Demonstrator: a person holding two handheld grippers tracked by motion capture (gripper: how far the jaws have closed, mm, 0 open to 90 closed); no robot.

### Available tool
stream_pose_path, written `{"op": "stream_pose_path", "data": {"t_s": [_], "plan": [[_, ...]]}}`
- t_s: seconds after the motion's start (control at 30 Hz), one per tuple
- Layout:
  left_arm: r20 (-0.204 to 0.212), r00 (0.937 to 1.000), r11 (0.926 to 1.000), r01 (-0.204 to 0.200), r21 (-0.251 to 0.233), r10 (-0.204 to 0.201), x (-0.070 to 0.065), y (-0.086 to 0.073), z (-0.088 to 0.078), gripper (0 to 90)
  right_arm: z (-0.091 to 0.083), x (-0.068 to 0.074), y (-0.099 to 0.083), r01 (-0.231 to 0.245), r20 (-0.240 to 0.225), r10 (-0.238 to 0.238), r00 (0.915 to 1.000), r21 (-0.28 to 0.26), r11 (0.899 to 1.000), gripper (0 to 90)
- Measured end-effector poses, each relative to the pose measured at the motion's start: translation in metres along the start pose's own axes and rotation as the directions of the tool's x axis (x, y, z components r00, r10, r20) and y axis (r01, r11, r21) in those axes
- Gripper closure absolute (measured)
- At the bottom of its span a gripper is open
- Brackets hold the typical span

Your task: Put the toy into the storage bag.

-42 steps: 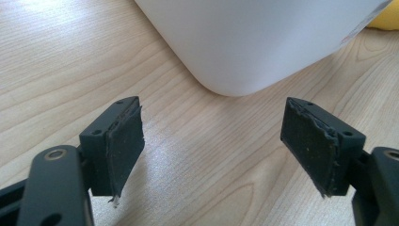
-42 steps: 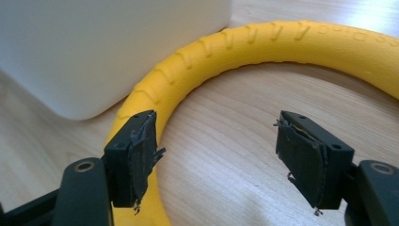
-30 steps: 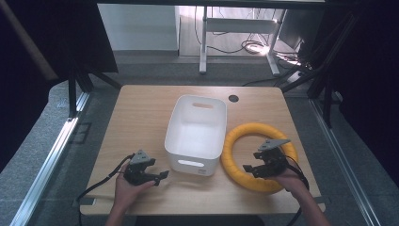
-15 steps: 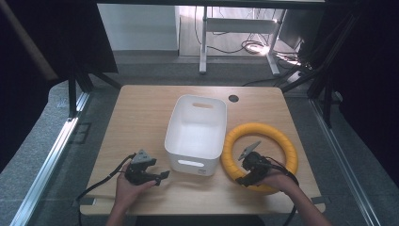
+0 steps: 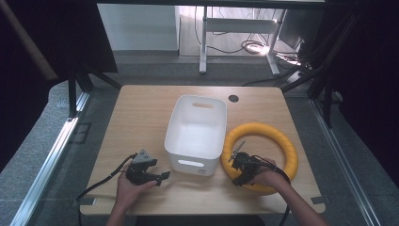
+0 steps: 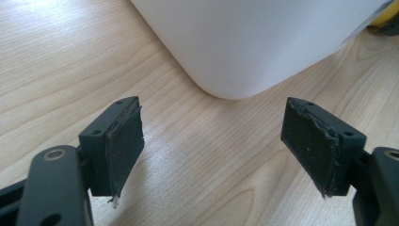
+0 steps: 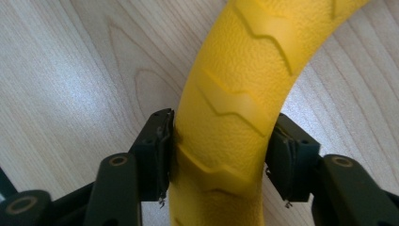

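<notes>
We find the right claw [image 7: 219, 155] just closed across the yellow ring [image 7: 244, 70], pads against both flanks. We judge it light, textured, grippy; this near arc suits. Left claw [image 6: 219, 146] stands wide, empty.

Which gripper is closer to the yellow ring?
The right. The right gripper has its jaws pressed on either side of the yellow ring. The left gripper sits across the white bin from it, jaws open over bare table.

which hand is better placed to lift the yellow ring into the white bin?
Right. The right gripper has just been closing and its fingers now press both sides of the yellow ring, beside the white bin. The left gripper sits open over bare table, holding nothing.
</notes>
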State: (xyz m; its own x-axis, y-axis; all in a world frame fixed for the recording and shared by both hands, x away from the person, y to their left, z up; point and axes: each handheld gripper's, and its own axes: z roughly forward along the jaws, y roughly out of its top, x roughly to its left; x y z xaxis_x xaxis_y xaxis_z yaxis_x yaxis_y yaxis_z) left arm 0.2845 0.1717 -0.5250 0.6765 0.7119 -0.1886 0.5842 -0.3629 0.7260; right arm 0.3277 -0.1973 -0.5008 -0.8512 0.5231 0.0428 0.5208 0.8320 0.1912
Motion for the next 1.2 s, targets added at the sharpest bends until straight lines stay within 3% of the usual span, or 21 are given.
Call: {"op": "stream_pose_path", "data": {"t_s": [0.13,0.23,0.33,0.37,0.43,0.6,0.77,0.93,1.03,1.07,1.1,1.2], "plan": [[0.0,1.0,1.0,-0.001,0.0,0.001,-0.001,0.0,0.0,21.6,0.0,-0.001,0.004,-0.001,0.002,0.001,1.0,0.034,0.999,49.1],[-0.001,1.0,1.0,0.002,-0.007,-0.002,-0.001,0.001,0.0,21.6,-0.001,-0.005,0.003,-0.011,-0.034,0.012,0.9993,0.024,1.0,49.5],[-0.004,1.0,1.0,0.004,-0.007,-0.004,-0.001,0.001,0.0,21.6,-0.006,-0.013,-0.003,-0.043,-0.1,0.04,0.9942,-0.031,0.999,49.9],[-0.004,1.0,1.0,0.004,-0.006,-0.004,-0.001,0.001,0.001,21.7,-0.012,-0.018,-0.007,-0.069,-0.141,0.058,0.9883,-0.075,0.995,50.2],[-0.003,1.0,1.0,0.003,-0.005,-0.003,-0.001,0.001,0.001,21.6,-0.015,-0.02,-0.009,-0.073,-0.146,0.058,0.9875,-0.093,0.993,50.4],[-0.007,0.9999,0.9999,0.007,-0.009,-0.007,-0.001,0.001,0.001,21.6,-0.033,-0.03,-0.015,-0.109,-0.178,0.076,0.981,-0.184,0.977,50.6],[-0.007,0.9999,0.9999,0.008,-0.01,-0.008,-0.001,0.001,0.001,21.7,-0.052,-0.042,-0.023,-0.16,-0.234,0.096,0.9675,-0.276,0.948,50.7],[-0.006,1.0,1.0,0.006,-0.007,-0.006,-0.001,0.001,0.002,21.7,-0.068,-0.053,-0.032,-0.21,-0.278,0.108,0.9545,-0.367,0.906,50.6],[-0.006,1.0,1.0,0.005,-0.007,-0.005,-0.001,0.001,0.002,21.6,-0.076,-0.058,-0.037,-0.23,-0.285,0.115,0.9516,-0.413,0.881,50.6],[-0.006,1.0,1.0,0.006,-0.006,-0.006,-0.001,0.001,0.002,21.7,-0.081,-0.06,-0.041,-0.23,-0.28,0.111,0.9537,-0.442,0.867,50.6],[-0.006,1.0,1.0,0.005,-0.006,-0.005,-0.001,0.001,0.002,21.7,-0.081,-0.06,-0.041,-0.23,-0.28,0.111,0.9537,-0.442,0.867,50.6],[-0.007,1.0,1.0,0.003,-0.009,-0.003,-0.001,0.001,0.001,21.6,-0.088,-0.064,-0.048,-0.248,-0.291,0.114,0.95,-0.482,0.84,50.6]]}}
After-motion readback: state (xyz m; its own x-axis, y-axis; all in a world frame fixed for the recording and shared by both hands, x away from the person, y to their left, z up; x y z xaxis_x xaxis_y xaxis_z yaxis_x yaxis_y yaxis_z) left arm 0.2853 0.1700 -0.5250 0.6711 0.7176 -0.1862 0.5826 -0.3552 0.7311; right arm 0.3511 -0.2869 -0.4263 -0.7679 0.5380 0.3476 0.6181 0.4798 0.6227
